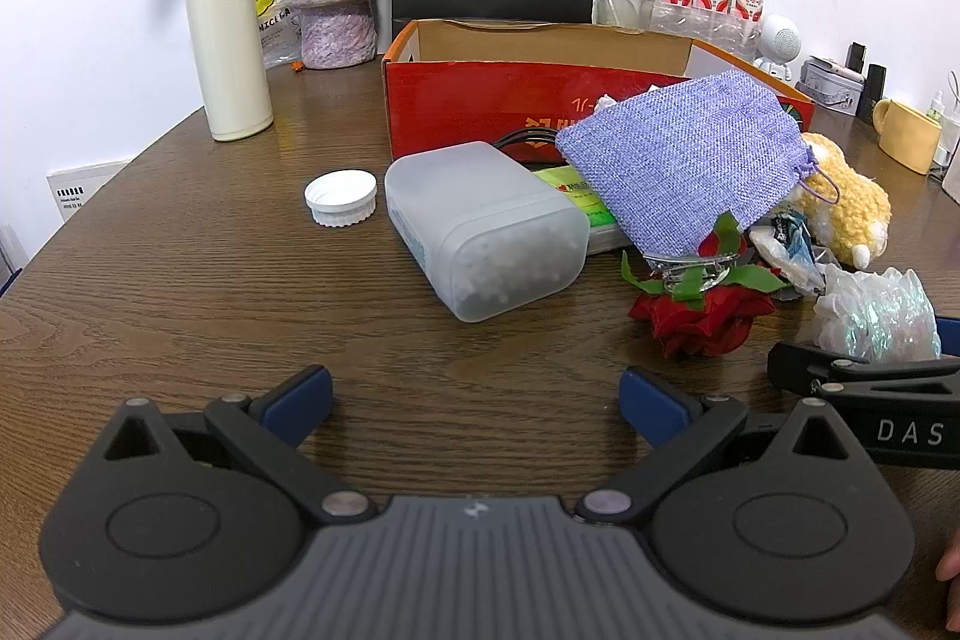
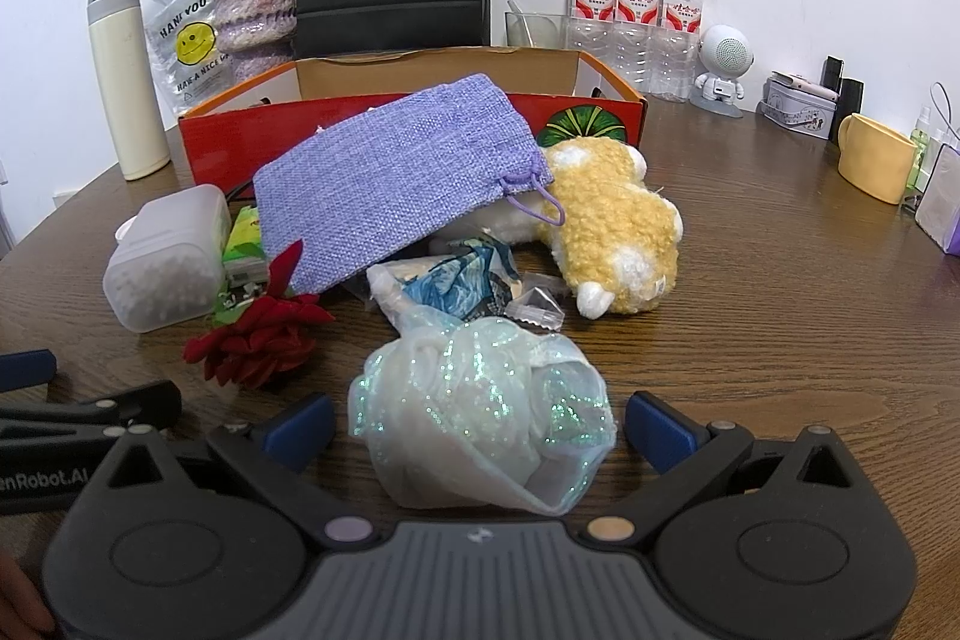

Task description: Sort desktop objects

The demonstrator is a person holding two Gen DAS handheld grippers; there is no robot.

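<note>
Jaws wide, glittery pouch (image 2: 480, 418) between

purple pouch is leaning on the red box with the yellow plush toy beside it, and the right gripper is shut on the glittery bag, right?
Not quite. The right gripper is open: in the right wrist view its jaws stand wide on either side of the glittery bag without pressing it. The purple pouch, red box and yellow plush toy are as you say.

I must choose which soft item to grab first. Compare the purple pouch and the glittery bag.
The purple pouch is opaque woven cloth; the glittery bag is sheer and iridescent. The pouch lies flat, propped on the pile against the red box; the bag sits crumpled on the table. The bag lies between the right tool's open fingers; the pouch lies farther back.
</note>
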